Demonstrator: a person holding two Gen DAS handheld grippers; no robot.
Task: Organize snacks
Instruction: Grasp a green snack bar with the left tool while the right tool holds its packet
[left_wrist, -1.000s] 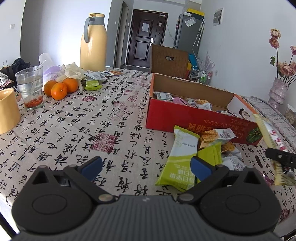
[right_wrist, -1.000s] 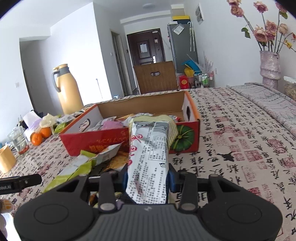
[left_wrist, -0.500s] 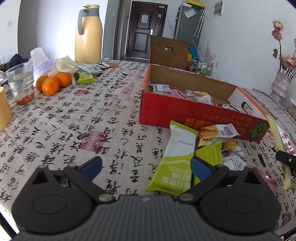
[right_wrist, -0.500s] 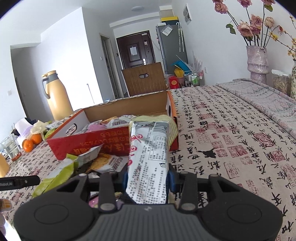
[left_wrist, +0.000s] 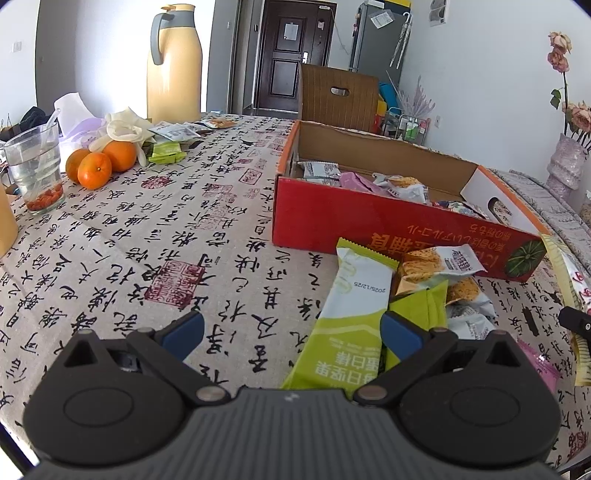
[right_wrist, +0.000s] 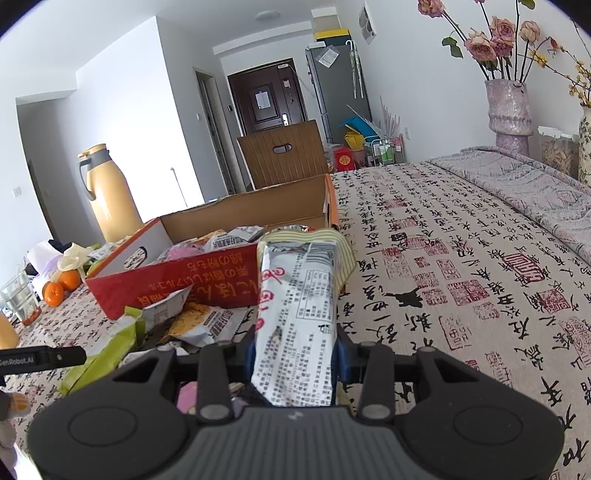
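So here's where we are. Our right gripper (right_wrist: 295, 354) has its jaws clenched on a long white snack packet (right_wrist: 297, 314) with red lettering and a block of small print on the back. The packet sticks out forward and up from the jaws, its far end in front of the near right corner of the red cardboard box (right_wrist: 177, 284). In the left wrist view the same packet only pokes in at the right edge (left_wrist: 570, 280).

Our left gripper (left_wrist: 291, 334) has its jaws spread wide with nothing between the blue pads. It hangs over the worktop (left_wrist: 155, 236), which wears a cloth printed all over with calligraphy, and the right pad sits just above a long green and white bar wrapper (left_wrist: 351, 314).

That wrapper is part of a loose heap in front of the box: a plain green pouch (left_wrist: 424, 306) and a couple of cracker packets (left_wrist: 436, 264) overlapping each other. The box itself is open on top and already has several packets (left_wrist: 369, 181) inside.

Over on the far left of the worktop we've got three oranges (left_wrist: 98, 166), a glass (left_wrist: 35, 171) with water and something red at the bottom, and a tall yellow thermos jug (left_wrist: 173, 62).
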